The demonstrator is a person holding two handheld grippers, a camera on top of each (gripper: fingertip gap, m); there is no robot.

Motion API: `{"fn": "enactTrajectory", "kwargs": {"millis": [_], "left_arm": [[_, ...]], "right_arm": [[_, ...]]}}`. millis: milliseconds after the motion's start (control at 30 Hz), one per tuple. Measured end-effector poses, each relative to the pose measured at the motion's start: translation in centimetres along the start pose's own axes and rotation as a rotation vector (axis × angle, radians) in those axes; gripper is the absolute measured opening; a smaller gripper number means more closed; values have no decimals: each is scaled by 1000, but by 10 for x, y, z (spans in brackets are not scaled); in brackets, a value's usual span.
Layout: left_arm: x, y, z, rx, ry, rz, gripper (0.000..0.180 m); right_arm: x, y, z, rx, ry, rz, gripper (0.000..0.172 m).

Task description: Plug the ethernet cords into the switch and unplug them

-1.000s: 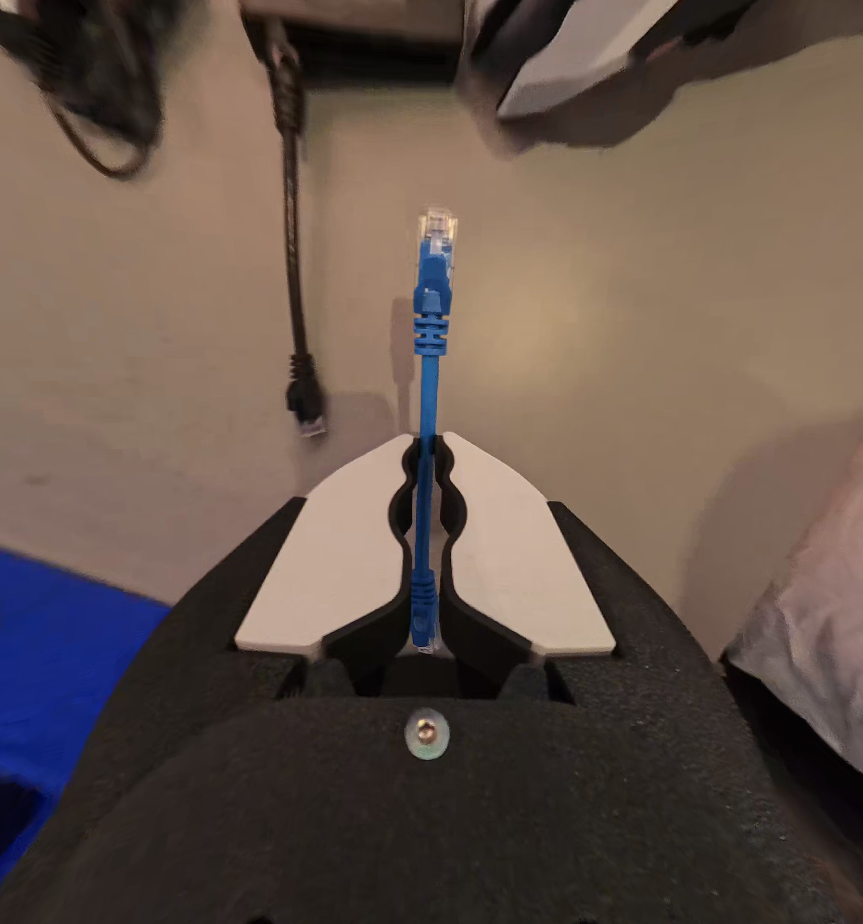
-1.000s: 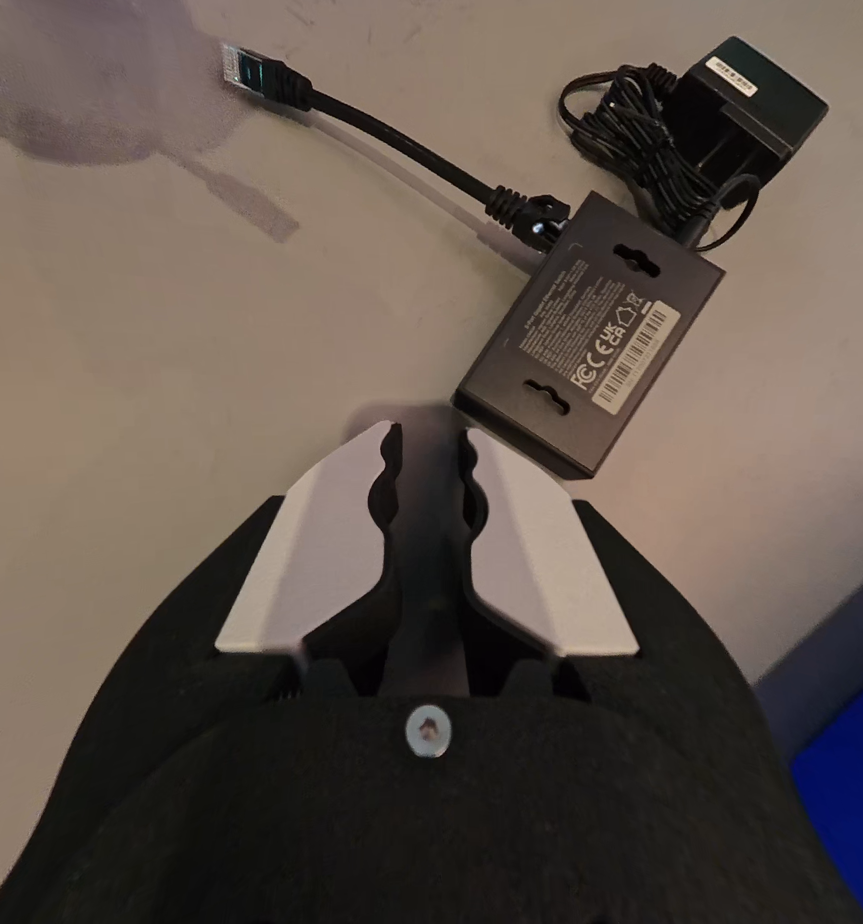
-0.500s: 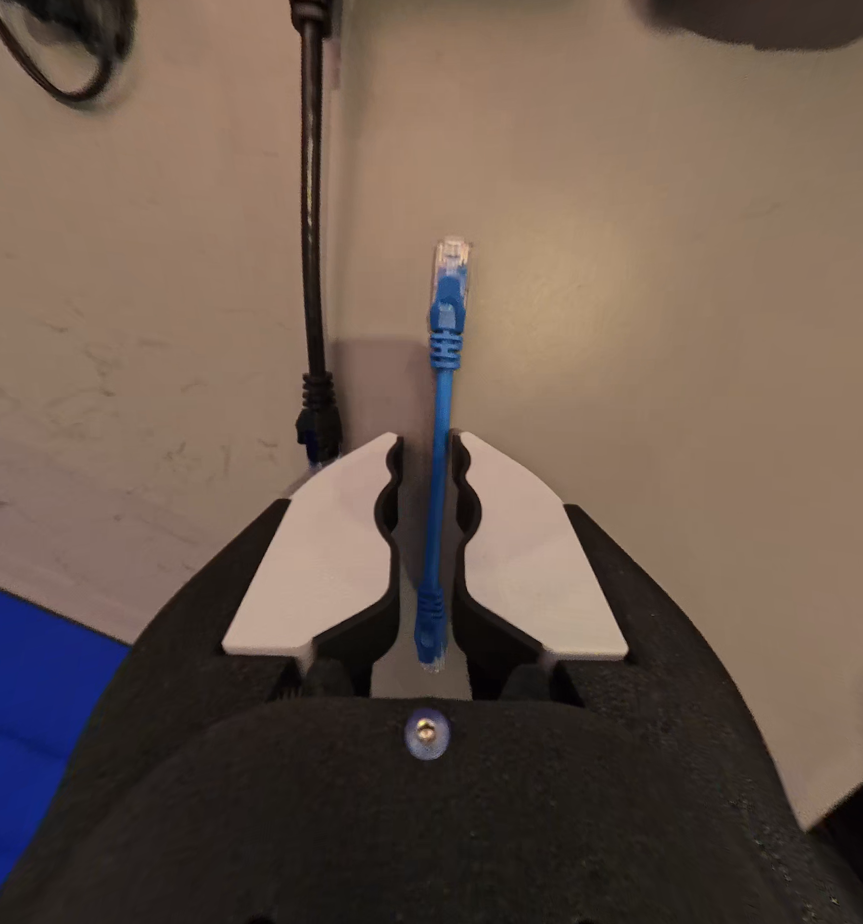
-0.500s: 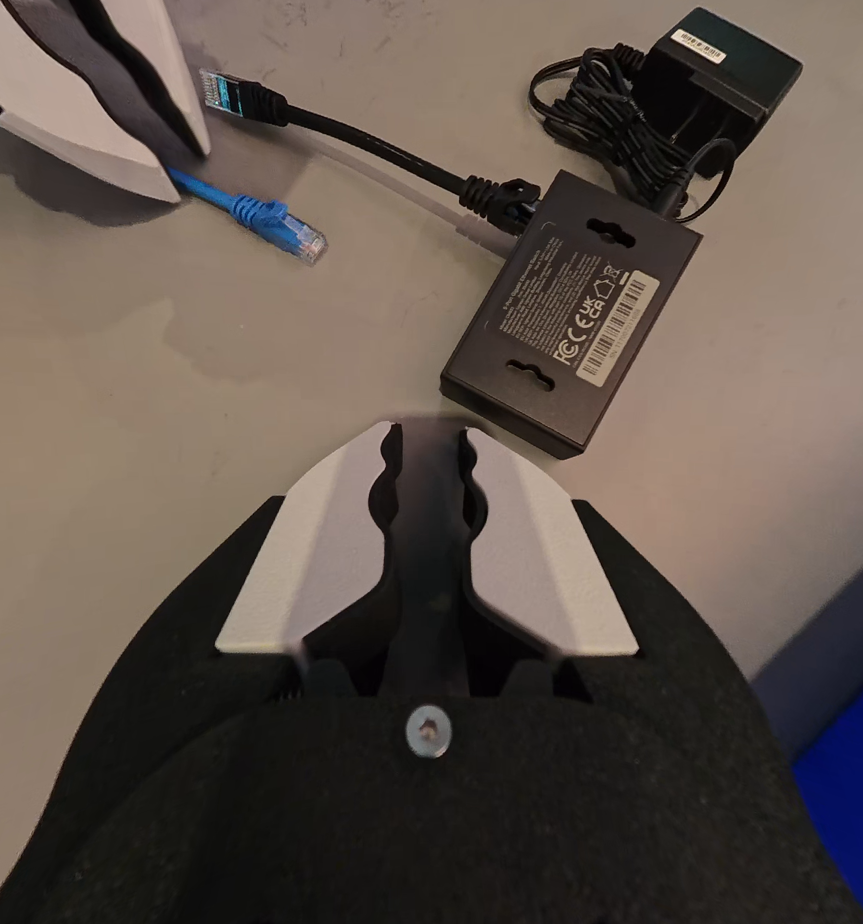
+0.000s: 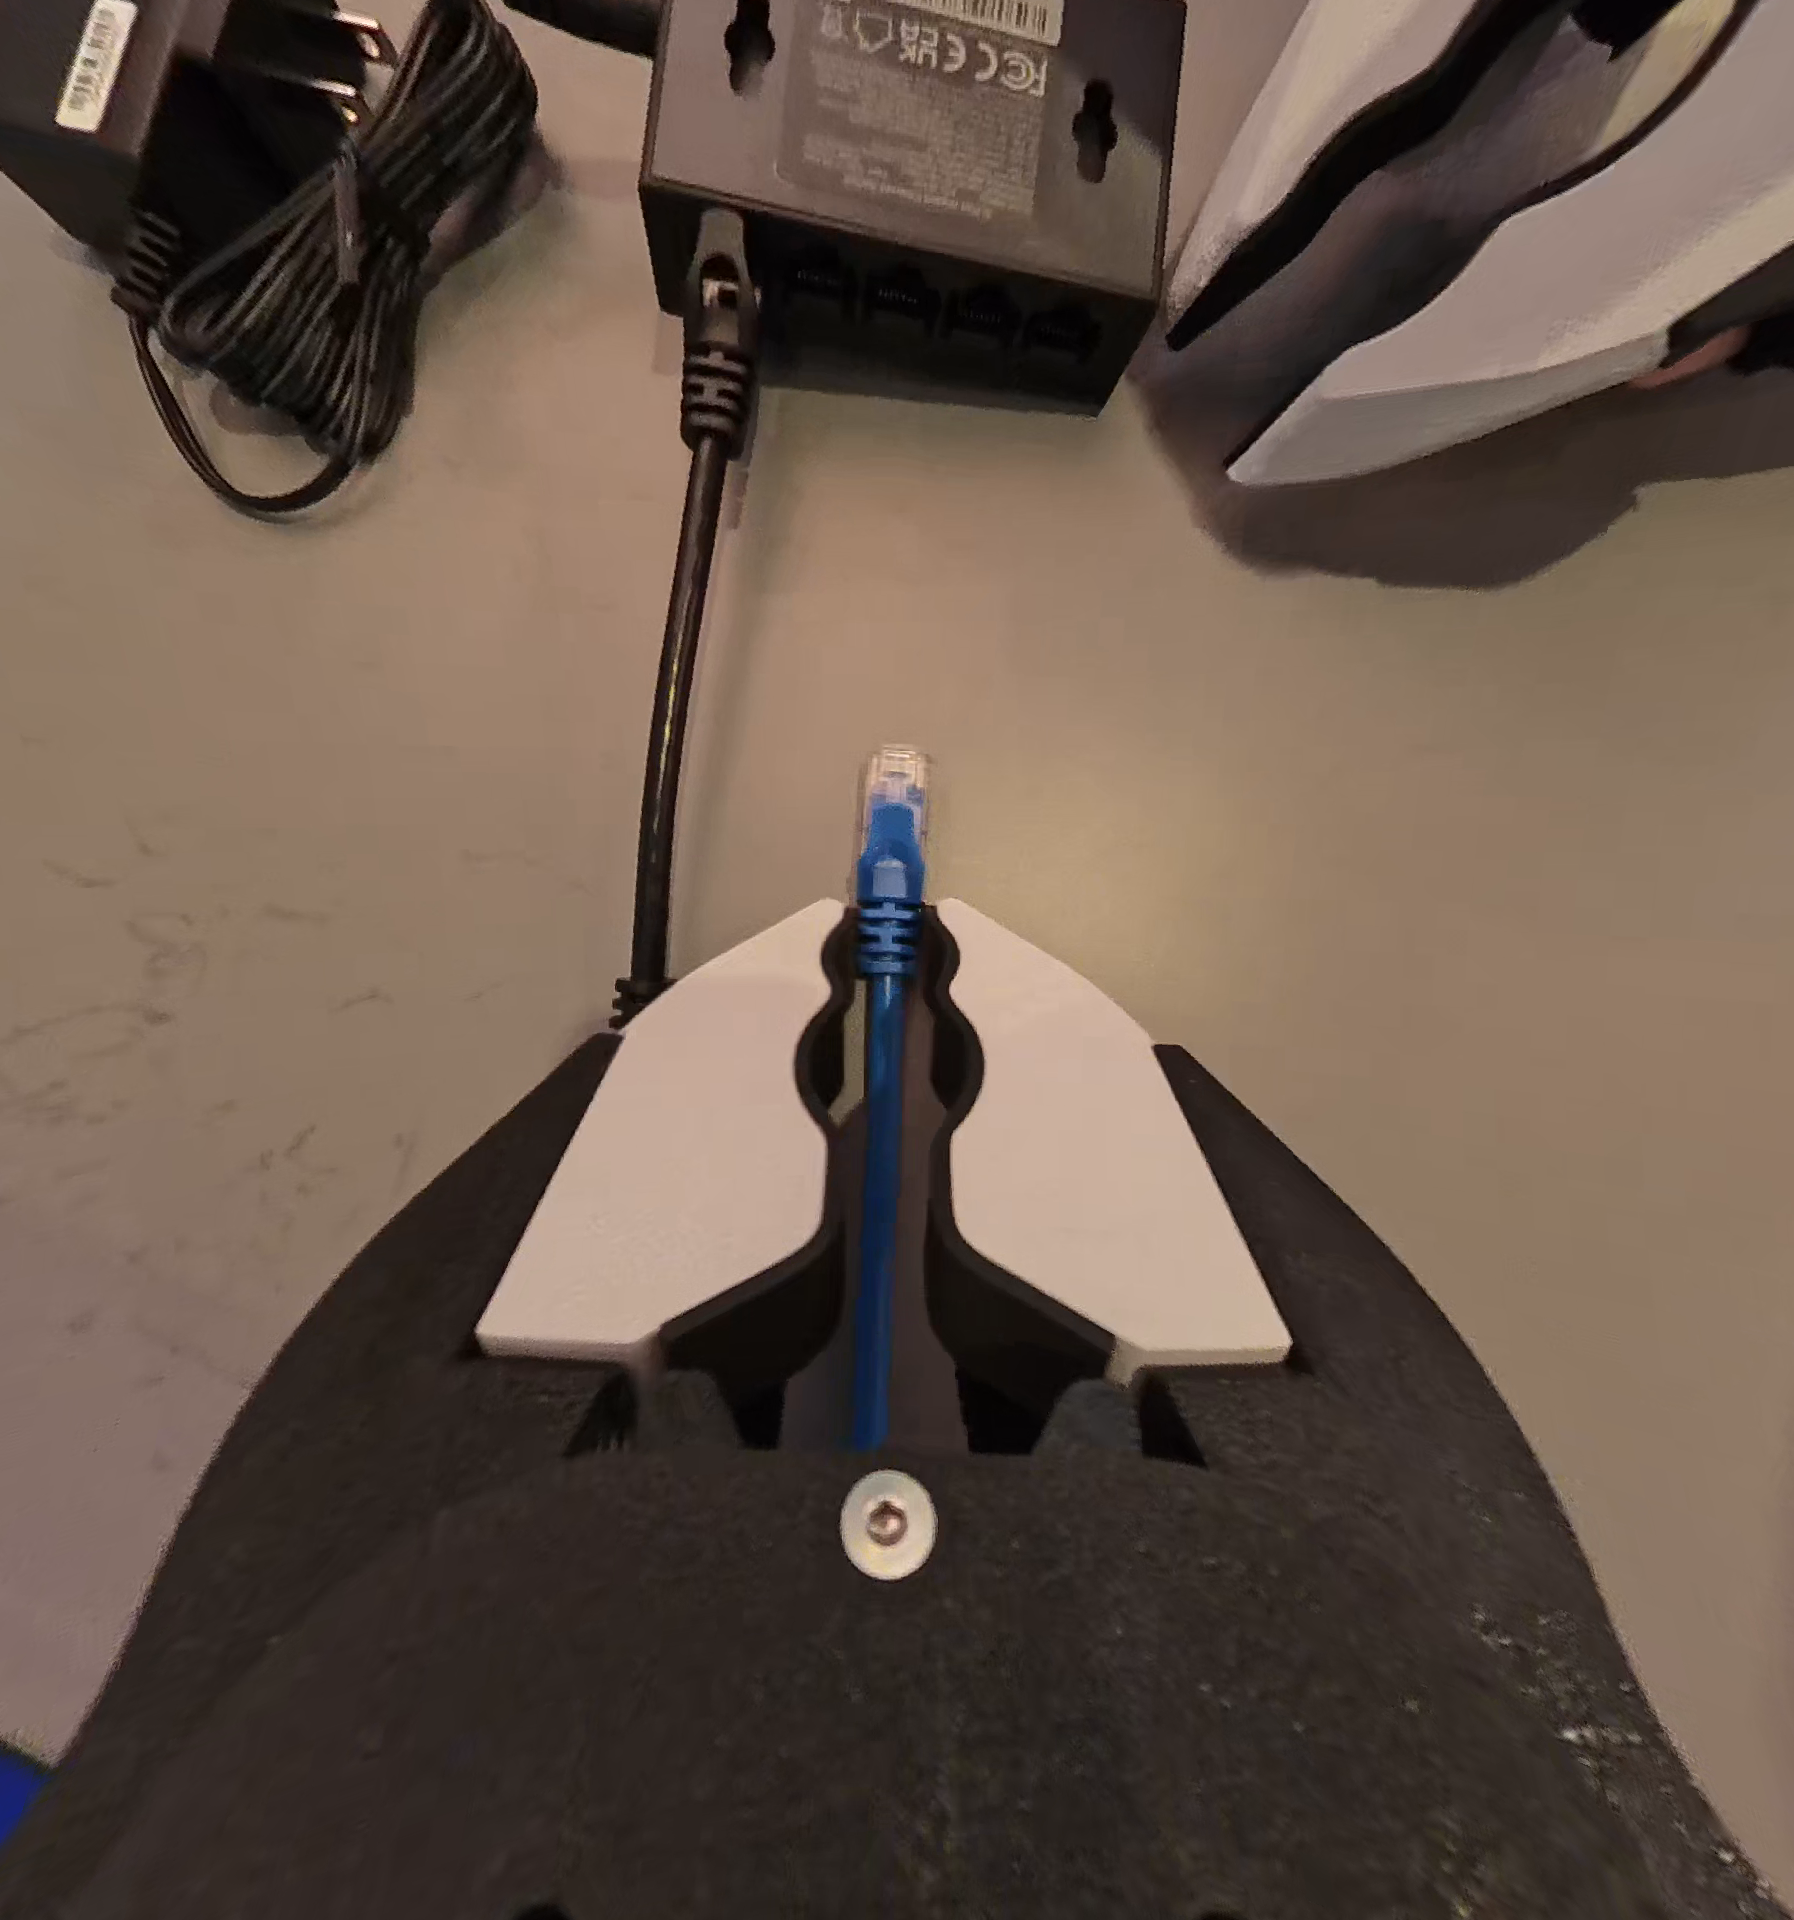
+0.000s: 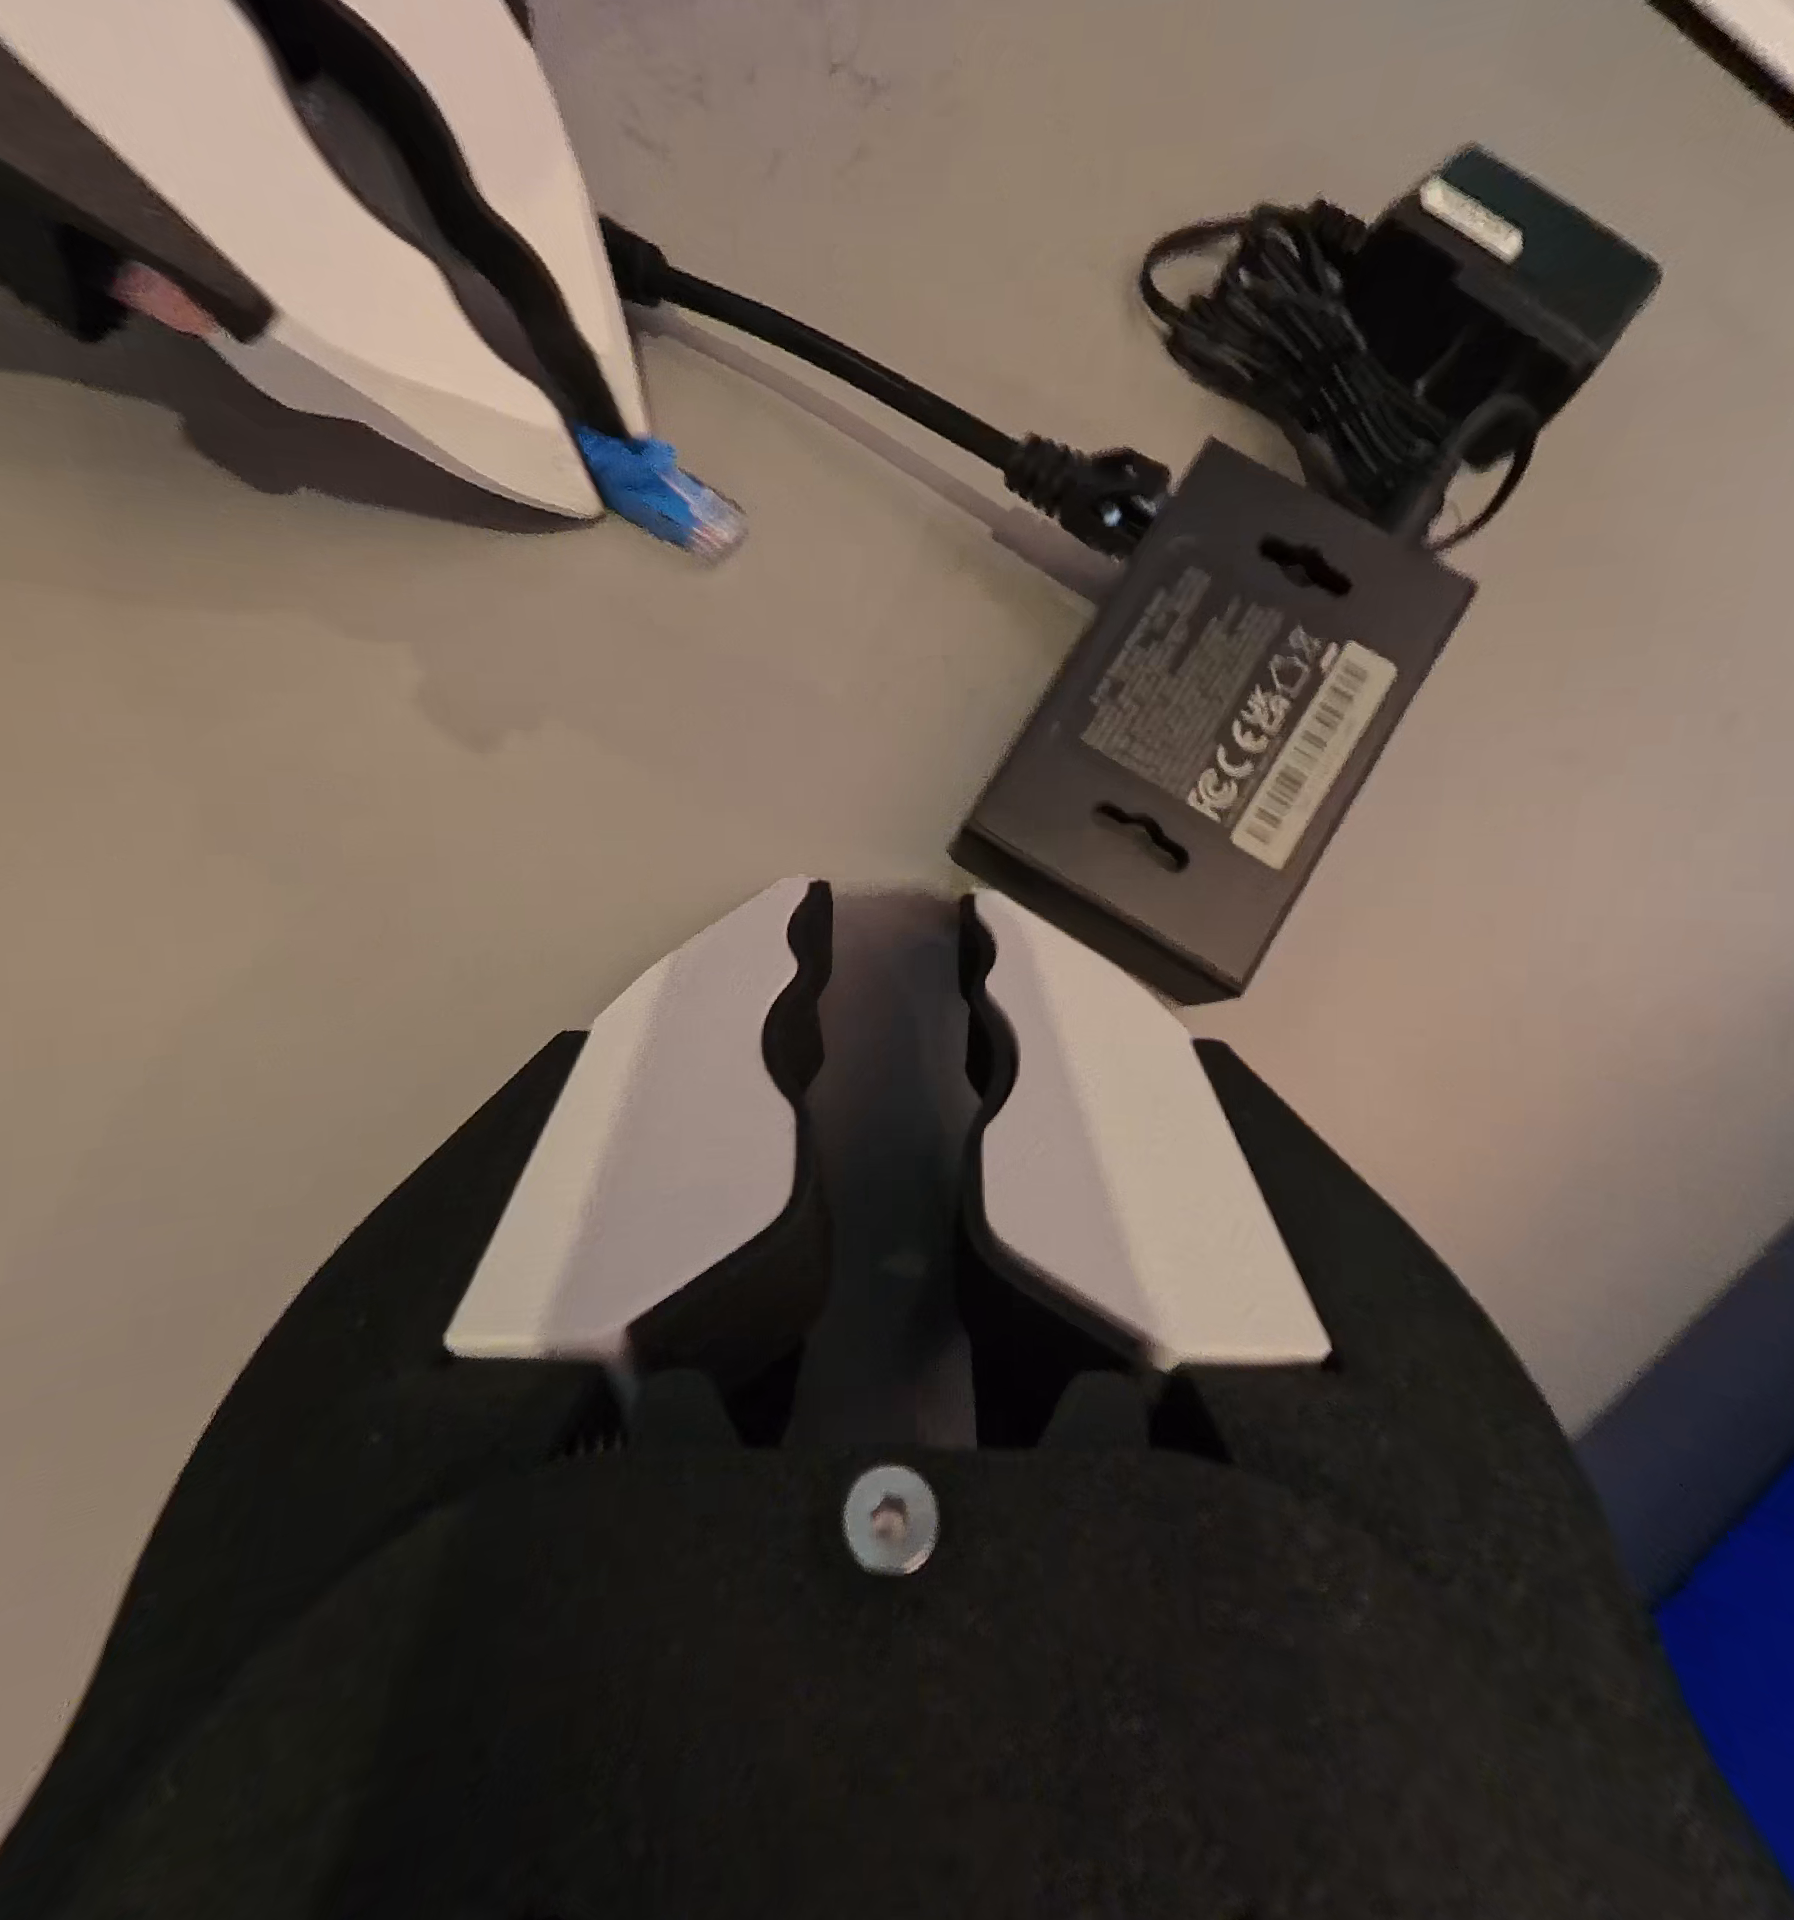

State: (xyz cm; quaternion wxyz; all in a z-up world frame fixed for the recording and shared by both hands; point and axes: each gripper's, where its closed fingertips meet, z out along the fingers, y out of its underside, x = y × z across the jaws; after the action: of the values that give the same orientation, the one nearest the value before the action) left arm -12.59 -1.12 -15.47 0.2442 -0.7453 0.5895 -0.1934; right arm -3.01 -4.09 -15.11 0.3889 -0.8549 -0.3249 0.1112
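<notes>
A: Where is the blue cord (image 5: 888, 1091) held?

B: It is clamped in the left claw (image 5: 891, 914) at the ribbed boot, with the clear plug (image 5: 893, 800) left sticking out ahead.

A: And the switch (image 5: 903, 208)?

B: It is found straight ahead on the table (image 5: 1288, 831), well apart, its port face turned toward the plug. The cord's long axis is pointed at the free ports, right of the black cord (image 5: 680, 644) already seated.

A: The right claw (image 6: 895, 914)?

B: It is held apart on nothing, just beside the switch's near corner, so bracing is judged its likely part.
</notes>
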Motion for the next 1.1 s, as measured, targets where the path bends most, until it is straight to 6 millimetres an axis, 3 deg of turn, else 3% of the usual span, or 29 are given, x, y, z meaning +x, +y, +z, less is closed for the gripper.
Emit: {"fn": "enactTrajectory", "kwargs": {"millis": [133,200,367,500,600,767,867,1100], "left_arm": [[7,-1,-4,8,61,15,11],[15,-9,-15,51,112,45,11],[30,-32,-55,167,183,121,10],[38,-35,-63,206,225,129,10],[39,-32,-62,219,229,128,10],[43,-33,-65,261,267,124,10],[46,-33,-65,260,279,151,10],[48,-30,-63,273,309,145,11]], "right_arm": [[-27,-32,-5,139,-118,-79,31],[-44,-48,-10,192,-228,-108,35],[-56,-87,-22,322,-353,-181,40],[-67,-101,-22,365,-467,-212,38],[-72,-102,-21,363,-503,-240,28],[-77,-94,-12,310,-531,-255,30],[-80,-93,-11,307,-573,-249,15],[-84,-87,-10,306,-606,-261,12]]}}
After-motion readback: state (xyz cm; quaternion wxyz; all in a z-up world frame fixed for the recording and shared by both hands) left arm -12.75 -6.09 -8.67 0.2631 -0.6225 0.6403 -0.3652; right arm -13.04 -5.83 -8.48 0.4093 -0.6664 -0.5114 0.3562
